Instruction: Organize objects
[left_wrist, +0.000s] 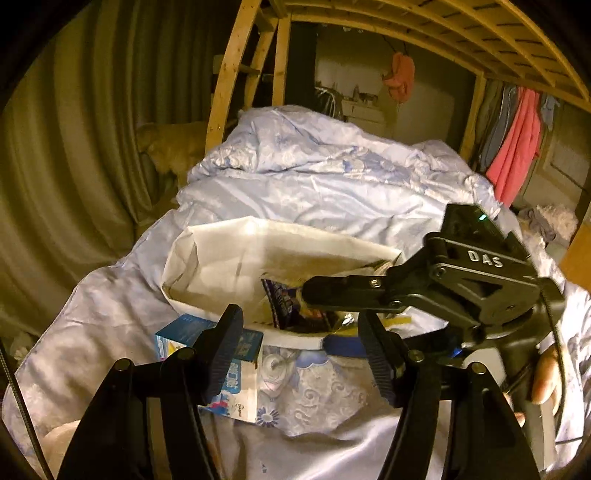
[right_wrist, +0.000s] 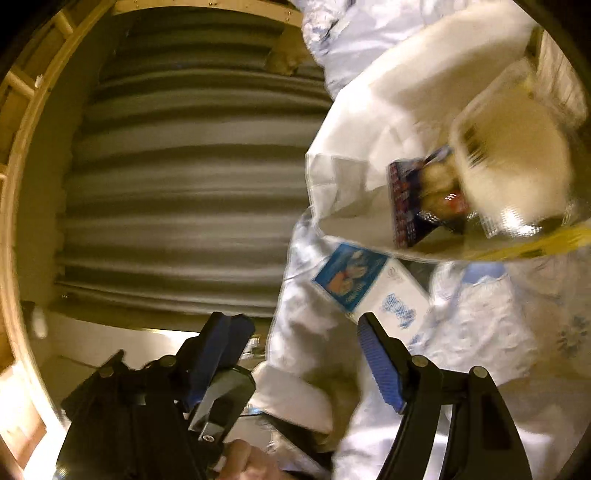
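A white bag (left_wrist: 221, 254) lies open on the bed, holding a dark blue snack packet (left_wrist: 280, 302) and other wrapped items. In the right wrist view the bag (right_wrist: 369, 122) also shows a clear tub (right_wrist: 509, 166) with something beige inside, blurred. A blue and white box (left_wrist: 240, 365) lies on the duvet just in front of the bag's mouth. My left gripper (left_wrist: 299, 343) hangs open above the box and the bag's near rim, nothing between its fingers. My right gripper (right_wrist: 299, 354) is open too, empty, with the box (right_wrist: 369, 288) just beyond its right finger.
A crumpled pale blue duvet (left_wrist: 314, 177) covers the bed. A wooden bunk frame (left_wrist: 229, 74) arches overhead, and a grey curtain (left_wrist: 74, 147) hangs on the left. Pink clothes (left_wrist: 517, 147) hang at the back right. A small clear object (left_wrist: 275, 369) lies beside the box.
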